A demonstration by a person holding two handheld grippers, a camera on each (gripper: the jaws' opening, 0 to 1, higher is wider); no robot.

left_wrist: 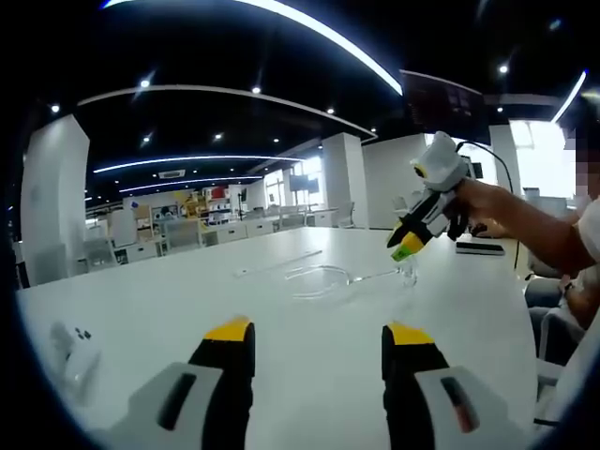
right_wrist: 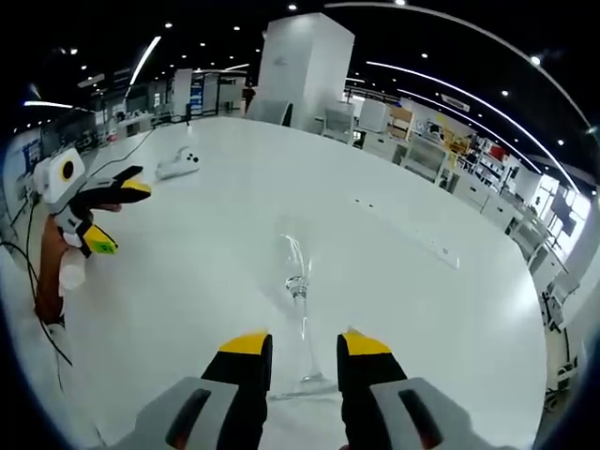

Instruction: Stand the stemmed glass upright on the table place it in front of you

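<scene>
The stemmed glass (right_wrist: pixel 298 281) is seen lying on the table (right_wrist: pixel 422 309), its stem between the released right gripper (right_wrist: pixel 305 352) jaws; the stem should be clamped squarely before tilting; left gripper (left_wrist: pixel 319 339) is held released

The surface (right_wrist: pixel 403 272) is plain white. The stemmed glass (right_wrist: pixel 298 281) is clear and colourless. Both the left gripper (left_wrist: pixel 319 352) and right gripper (right_wrist: pixel 306 361) have black jaws with yellow tips on grey-white bodies. A small, blurred white object (right_wrist: pixel 178 164) has perhaps 2 dark dots.
</scene>
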